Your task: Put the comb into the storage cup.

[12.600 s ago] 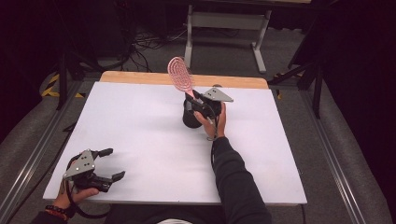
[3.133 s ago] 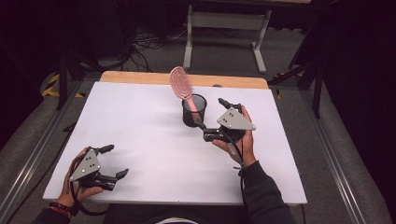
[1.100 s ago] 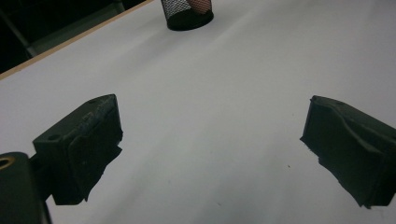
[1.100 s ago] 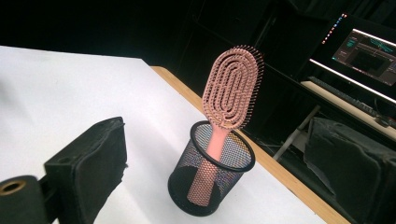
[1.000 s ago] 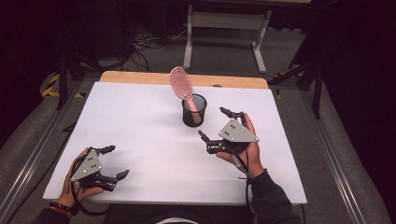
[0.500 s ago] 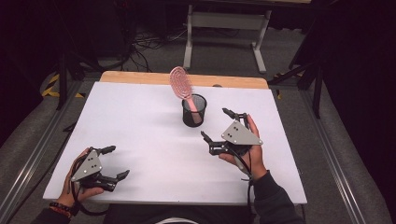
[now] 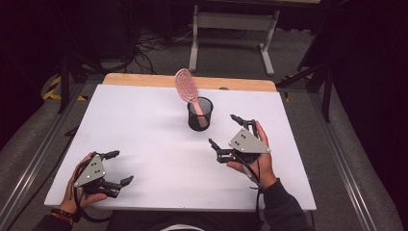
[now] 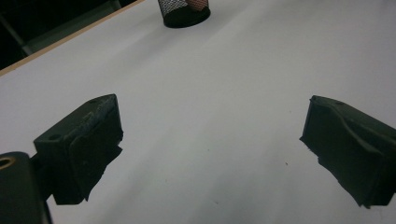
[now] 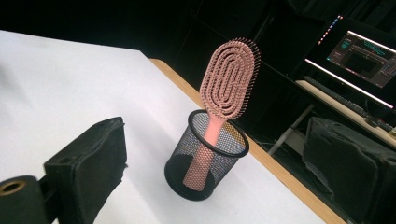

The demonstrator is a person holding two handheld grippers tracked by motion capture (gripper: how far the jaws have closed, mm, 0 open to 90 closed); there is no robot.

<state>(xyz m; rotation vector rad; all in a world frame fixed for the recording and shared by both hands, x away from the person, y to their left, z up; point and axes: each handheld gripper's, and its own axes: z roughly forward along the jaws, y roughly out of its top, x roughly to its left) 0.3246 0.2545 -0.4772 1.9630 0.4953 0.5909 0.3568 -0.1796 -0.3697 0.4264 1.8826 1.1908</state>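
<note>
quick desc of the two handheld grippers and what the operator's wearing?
Both the left gripper and the right gripper are black, two-jawed, topped by a grey three-cornered plate with dark dots, trailing black cables. Jaw pads are blocky, matte black. Dark sleeve on right arm; dark beaded bracelet on left wrist.

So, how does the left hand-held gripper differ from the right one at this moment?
The left hand-held gripper sits by the table's near left corner, far from the mesh cup; the right hand-held gripper is just to the right of the cup, apart from it. The left gripper view catches merely the cup's base, while the right gripper view frames the pink hairbrush standing in it. Both are open and hold nothing.
</note>
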